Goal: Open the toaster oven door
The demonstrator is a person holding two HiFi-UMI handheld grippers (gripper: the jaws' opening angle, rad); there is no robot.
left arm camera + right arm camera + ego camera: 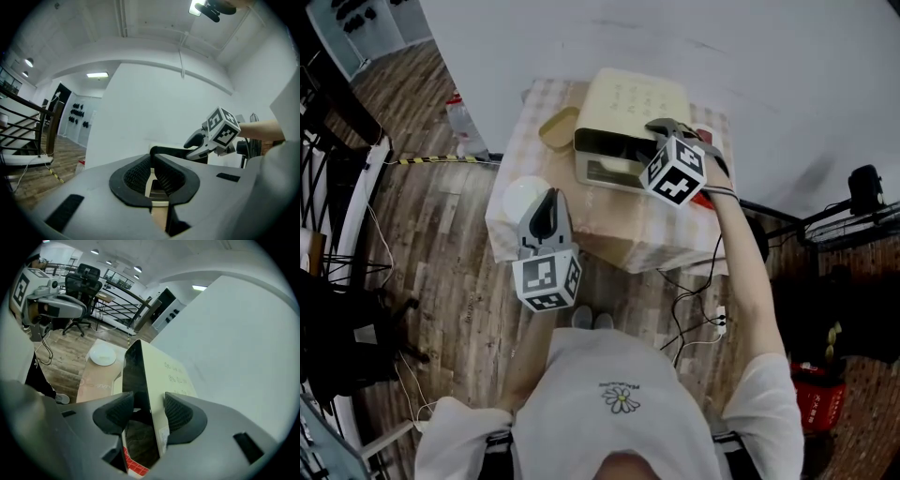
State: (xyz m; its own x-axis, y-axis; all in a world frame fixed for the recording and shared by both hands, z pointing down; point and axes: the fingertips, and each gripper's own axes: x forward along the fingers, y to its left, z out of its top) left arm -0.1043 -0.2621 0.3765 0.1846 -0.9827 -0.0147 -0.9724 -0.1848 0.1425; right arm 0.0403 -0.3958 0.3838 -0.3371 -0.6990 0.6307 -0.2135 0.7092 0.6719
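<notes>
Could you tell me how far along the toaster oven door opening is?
Done: the right gripper is at the toaster oven, open jaws straddling the top edge of the dark door. In hand: the grasp, pads not yet pressing. Remaining: clamp and pull the door, which looks shut. The left gripper, shut and empty, hangs near the white plate.

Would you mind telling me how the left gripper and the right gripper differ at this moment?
The left gripper is shut and empty; the right gripper is open, with the toaster oven door edge-on between its jaws. The left gripper hangs beside the white dish, away from the toaster oven; the right gripper is at the oven's front. Both are grey two-jaw grippers.
</notes>
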